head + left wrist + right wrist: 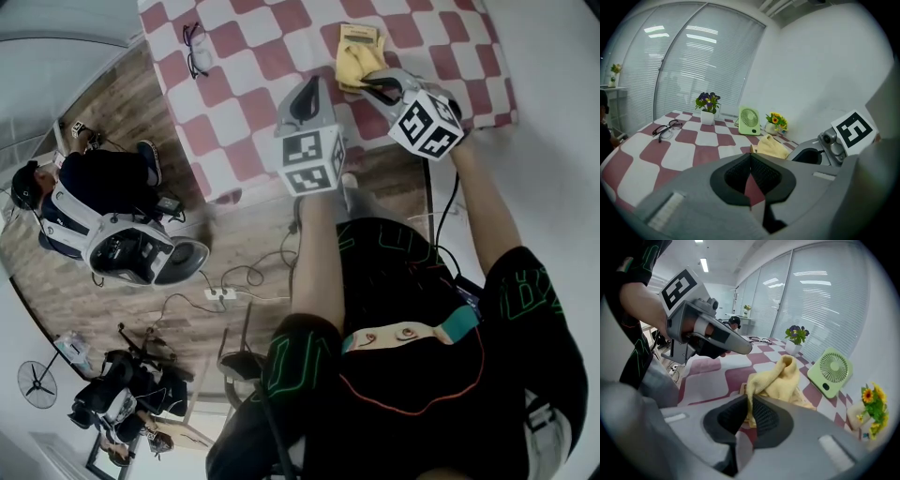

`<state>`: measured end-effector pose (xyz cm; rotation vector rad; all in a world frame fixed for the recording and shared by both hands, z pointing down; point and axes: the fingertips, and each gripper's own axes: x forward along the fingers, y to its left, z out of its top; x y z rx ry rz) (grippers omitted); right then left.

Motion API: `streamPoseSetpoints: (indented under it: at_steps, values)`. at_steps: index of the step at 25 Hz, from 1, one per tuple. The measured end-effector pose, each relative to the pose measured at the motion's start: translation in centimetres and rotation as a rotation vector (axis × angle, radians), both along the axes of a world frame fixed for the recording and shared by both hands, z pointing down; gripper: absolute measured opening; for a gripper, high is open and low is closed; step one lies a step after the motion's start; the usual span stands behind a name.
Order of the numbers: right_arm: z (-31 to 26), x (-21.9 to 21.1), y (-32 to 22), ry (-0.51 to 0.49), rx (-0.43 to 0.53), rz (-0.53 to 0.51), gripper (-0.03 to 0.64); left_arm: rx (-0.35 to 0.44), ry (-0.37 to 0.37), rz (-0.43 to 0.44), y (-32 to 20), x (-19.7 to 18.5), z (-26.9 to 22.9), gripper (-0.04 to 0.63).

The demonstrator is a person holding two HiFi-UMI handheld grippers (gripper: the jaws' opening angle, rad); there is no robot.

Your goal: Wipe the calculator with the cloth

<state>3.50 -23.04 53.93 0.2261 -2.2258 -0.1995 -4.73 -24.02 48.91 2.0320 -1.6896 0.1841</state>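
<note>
Right gripper (747, 401) clamps the yellow cloth (780, 380)!
The cloth lies heaped over the calculator (358, 34) on the checkered desk (244, 103). The left gripper (751, 164) is clenched on nothing, close beside.

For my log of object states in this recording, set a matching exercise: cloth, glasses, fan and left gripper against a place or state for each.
1 cloth
2 glasses
3 fan
4 left gripper

A jaws together, nothing held
B pinched by the right gripper
C upright beside the yellow flowers
D lying well away from both grippers

Pairs: 1-B, 2-D, 3-C, 4-A
</note>
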Motion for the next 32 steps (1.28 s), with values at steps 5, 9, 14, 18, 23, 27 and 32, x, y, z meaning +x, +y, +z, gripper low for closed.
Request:
streamPoseSetpoints:
  at_steps: [5, 9, 14, 18, 23, 27, 32]
  values:
    - [0.0, -0.1, 1.3, 0.05, 0.032, -0.04, 0.034, 0.01, 0.008, -0.026, 0.9, -0.7, -0.4, 0.011]
    - [0.1, -0.4, 2.4, 0.054, 0.014, -0.051, 0.034, 0.023, 0.017, -0.044, 1.6, -0.9, -0.6, 0.011]
    - [-0.8, -0.7, 4.5, 0.005, -0.034, -0.03, 0.034, 0.045, 0.021, -0.053, 3.1, -0.6, -1.4, 0.011]
    - [-2.7, -1.1, 5.2, -0.016, -0.031, -0.01, 0.034, 0.066, 0.022, -0.098, 4.6, -1.9, -2.3, 0.009]
    - [-7.4, -0.6, 4.6, -0.168, -0.023, 0.145, 0.034, 0.098, 0.005, -0.136, 6.0, -2.6, -3.9, 0.011]
    - [-10.0, 1.2, 4.9, -0.311, -0.029, 0.299, 0.034, 0.142, -0.021, -0.099, 6.5, -1.2, -5.9, 0.011]
    - [-14.2, 4.1, 4.6, -0.544, -0.037, 0.468, 0.034, 0.208, -0.066, -0.057, 6.7, -0.2, -9.7, 0.011]
